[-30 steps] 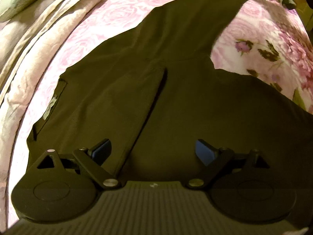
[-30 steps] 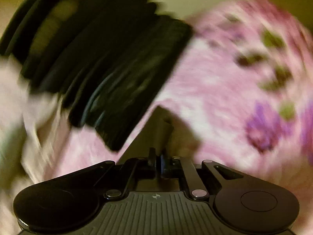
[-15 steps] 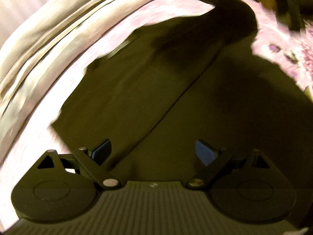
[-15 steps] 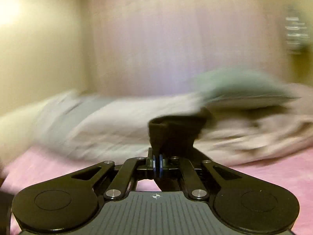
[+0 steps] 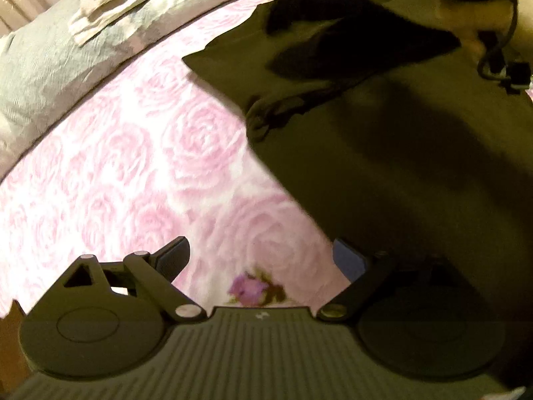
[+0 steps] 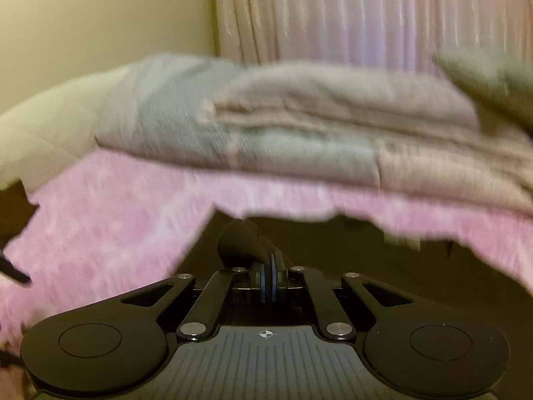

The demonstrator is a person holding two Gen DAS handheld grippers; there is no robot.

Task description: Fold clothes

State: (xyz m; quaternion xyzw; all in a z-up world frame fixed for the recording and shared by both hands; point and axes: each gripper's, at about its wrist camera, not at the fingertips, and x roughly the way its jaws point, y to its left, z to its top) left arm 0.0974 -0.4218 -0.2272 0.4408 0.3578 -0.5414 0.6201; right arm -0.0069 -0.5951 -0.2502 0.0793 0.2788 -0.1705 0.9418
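The right gripper (image 6: 266,278) pinches a fold of the dark garment (image 6: 383,266) (jaws pressed together) above the pink bedspread (image 6: 116,220), folded blankets (image 6: 316,126) beyond.

garment (image 5: 399,153) on bedspread (image 5: 116,180) | folded bedding (image 6: 299,126) behind garment | curtain (image 6: 366,16) behind bedding

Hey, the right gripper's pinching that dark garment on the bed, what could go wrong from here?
1. The right gripper is shut on only a small bunch of the dark garment, so the fabric may slip out.
2. The left gripper is open over the pink bedsheet, holding nothing, so the garment may drag and bunch instead of folding flat.
3. The folded bedding lies close ahead and could be snagged.
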